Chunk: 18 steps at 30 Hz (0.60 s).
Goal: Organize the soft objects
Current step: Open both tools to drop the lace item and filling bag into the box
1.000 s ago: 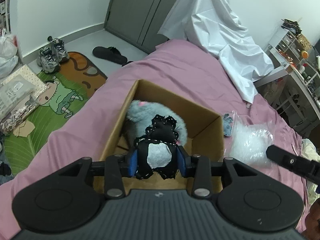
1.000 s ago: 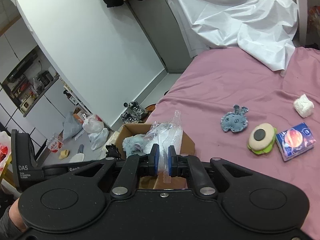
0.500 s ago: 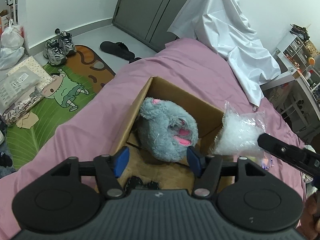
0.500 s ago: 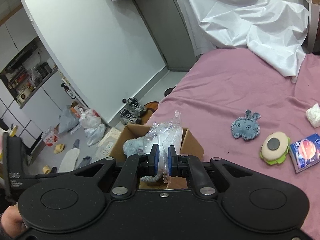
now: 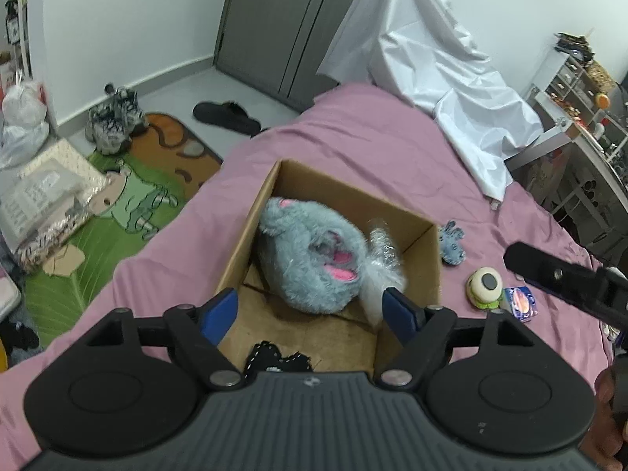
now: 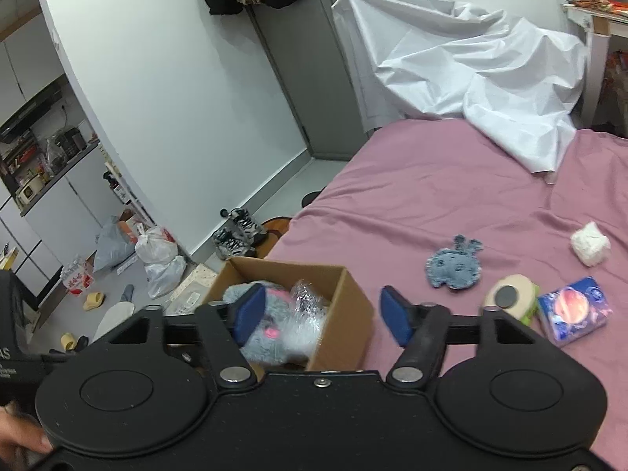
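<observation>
Bedroom, pink-sheeted bed [image 5: 353,149] carrying an open cardboard box [image 5: 429,274]; grey floor and white walls beyond.

Left gripper [image 5: 310,308]: over the near end of the box, jaws spread wide after just opening, nothing between the blue pads. Black stitched soft toy [image 5: 274,357] lies on the box floor directly under it, partly hidden by the gripper body.

Right gripper [image 6: 322,310]: jaws likewise wide after just opening, nothing gripped; hovers beside the box at its near corner. Its black body also shows at the right edge of the left wrist view.

Box contents: grey plush toy [image 5: 310,259] with pink patches, filling the middle; crinkly clear plastic bag [image 6: 304,314], touching the plush on its right, against the box wall.

On the sheet to the right of the box, apart from it: small blue felt toy [image 6: 453,267]; cream round toy with a dark centre and green base [image 6: 510,298]; blue packet [image 6: 573,310] just beside the round toy; white crumpled wad [image 6: 590,243] farther off.

Head of bed: white sheet [image 6: 490,78] draped in folds.

Floor: patterned green and orange mat [image 5: 129,196], sneakers [image 5: 114,121], a black slipper [image 5: 225,117], plastic bags [image 6: 161,259].
</observation>
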Motion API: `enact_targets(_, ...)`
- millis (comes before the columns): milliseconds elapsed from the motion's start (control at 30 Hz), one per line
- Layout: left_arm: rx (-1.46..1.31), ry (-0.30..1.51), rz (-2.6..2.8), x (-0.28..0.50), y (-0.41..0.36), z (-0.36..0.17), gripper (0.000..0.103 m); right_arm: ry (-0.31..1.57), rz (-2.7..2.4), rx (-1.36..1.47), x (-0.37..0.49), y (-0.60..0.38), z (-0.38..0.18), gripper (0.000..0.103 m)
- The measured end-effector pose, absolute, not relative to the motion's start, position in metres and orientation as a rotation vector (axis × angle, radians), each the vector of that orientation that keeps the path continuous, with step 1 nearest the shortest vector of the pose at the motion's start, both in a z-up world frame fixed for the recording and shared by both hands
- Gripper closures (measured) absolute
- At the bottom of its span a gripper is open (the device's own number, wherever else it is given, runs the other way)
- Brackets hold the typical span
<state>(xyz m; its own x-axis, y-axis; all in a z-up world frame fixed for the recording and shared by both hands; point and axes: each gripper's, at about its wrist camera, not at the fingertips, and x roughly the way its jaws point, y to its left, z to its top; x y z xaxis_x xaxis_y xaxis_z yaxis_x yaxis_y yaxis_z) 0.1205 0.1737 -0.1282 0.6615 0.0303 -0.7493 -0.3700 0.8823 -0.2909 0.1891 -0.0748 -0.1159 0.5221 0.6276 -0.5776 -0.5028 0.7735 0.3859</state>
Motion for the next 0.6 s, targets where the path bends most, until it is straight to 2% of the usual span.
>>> enact_targets(67, -0.431, 0.806, 0.232, 0.12, 0.169, -0.124, 0.018, 0.749, 0.653, 0.177, 0.187, -0.084, -0.116, 0.018)
enact_targets(200, -0.453, 0.784, 0.233, 0.121, 0.161, -0.119, 0.017, 0.742, 0.612, 0.205, 0.186, -0.104, -0.119, 0.011)
enact_targets(267, -0.456, 0.765, 0.233, 0.121, 0.156, -0.116, 0.012, 0.738, 0.592, 0.216, 0.185, -0.113, -0.12, 0.006)
enact_targets(467, -0.406, 0.734, 0.2, 0.122, 0.139, -0.106, 0.012, 0.726, 0.572, 0.258, 0.182, -0.134, -0.121, 0.0)
enact_targets(600, -0.405, 0.734, 0.187, 0.123, 0.13, -0.102, 0.012, 0.726, 0.572, 0.268, 0.179, -0.145, -0.122, 0.0)
